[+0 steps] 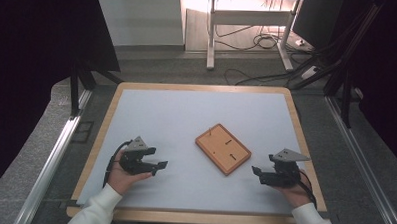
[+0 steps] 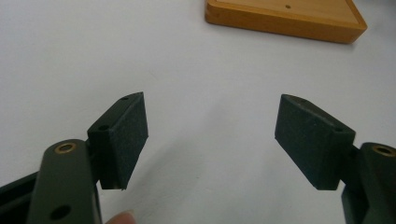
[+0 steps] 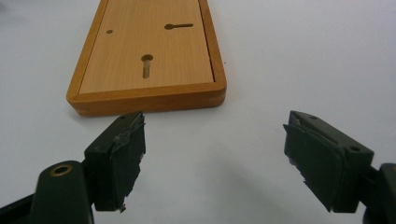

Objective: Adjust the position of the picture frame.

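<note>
— While both hands rest low at the near edge of the table (image 1: pixel 137 97), what lies between them?

— One wooden board (image 1: pixel 223 148), flat on the white surface, slightly right of the middle and turned at an angle. It sits nearer the right gripper (image 1: pixel 258 172) than the left gripper (image 1: pixel 160 165), and neither touches it.

— Any brand, label or writing on it?

— None that I can read. In the right gripper view the wooden board (image 3: pixel 147 51) has a raised rim and a paler inset panel with two keyhole-shaped slots and one small round hole. In the left gripper view a corner of the wooden board (image 2: pixel 285 16) shows one small hole.

— And the claws?

— Two grippers, one per hand, each with two black jaws. The left gripper (image 2: pixel 211 137) stands spread wide over bare table, nothing between its pads. The right gripper (image 3: pixel 215 154) is likewise spread, empty, pointed at the board's near short edge, close but apart.

— Anything else?

— A fingertip (image 2: pixel 119 218) shows at the bottom edge of the left gripper view.
</note>
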Action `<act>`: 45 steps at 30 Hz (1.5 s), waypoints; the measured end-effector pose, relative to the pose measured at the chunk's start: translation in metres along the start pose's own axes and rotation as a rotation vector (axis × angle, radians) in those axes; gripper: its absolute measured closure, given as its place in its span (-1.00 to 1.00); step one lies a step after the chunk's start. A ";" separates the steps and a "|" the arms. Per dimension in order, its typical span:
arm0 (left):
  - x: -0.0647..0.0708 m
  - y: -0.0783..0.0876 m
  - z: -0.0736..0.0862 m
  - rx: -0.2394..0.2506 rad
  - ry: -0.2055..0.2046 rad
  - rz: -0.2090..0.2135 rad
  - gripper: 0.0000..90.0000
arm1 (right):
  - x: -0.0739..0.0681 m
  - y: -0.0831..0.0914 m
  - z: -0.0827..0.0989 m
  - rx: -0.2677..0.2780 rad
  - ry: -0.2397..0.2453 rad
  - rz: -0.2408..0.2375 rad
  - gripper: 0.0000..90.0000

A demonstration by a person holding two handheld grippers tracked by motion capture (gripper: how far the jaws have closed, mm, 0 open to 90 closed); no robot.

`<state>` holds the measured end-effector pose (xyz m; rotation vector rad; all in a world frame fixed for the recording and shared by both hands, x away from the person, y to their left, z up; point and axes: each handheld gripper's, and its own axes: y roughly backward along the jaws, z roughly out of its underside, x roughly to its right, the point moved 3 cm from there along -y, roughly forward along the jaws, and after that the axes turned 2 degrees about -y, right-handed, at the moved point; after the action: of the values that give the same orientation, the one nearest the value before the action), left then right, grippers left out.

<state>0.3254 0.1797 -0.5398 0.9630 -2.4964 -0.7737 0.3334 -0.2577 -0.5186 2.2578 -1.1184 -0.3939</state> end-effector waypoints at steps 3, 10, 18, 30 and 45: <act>0.001 0.000 0.000 -0.005 0.000 0.000 -0.44 | -0.002 -0.003 -0.005 0.001 0.013 -0.006 -0.54; 0.000 -0.002 0.001 -0.021 -0.002 0.003 -0.44 | -0.011 -0.011 -0.021 0.007 0.045 -0.025 -0.53; 0.001 -0.006 0.000 -0.035 -0.014 0.011 -0.44 | -0.021 -0.027 -0.034 -0.014 0.064 -0.035 -0.52; 0.001 -0.008 0.001 -0.045 -0.015 0.008 -0.43 | -0.028 -0.047 -0.052 -0.041 0.100 -0.057 -0.49; 0.000 -0.009 0.002 -0.050 -0.018 0.012 -0.43 | -0.039 -0.074 -0.079 -0.043 0.127 -0.074 -0.43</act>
<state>0.3291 0.1744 -0.5469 0.9272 -2.4840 -0.8401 0.3951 -0.1622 -0.5023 2.2571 -0.9553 -0.2969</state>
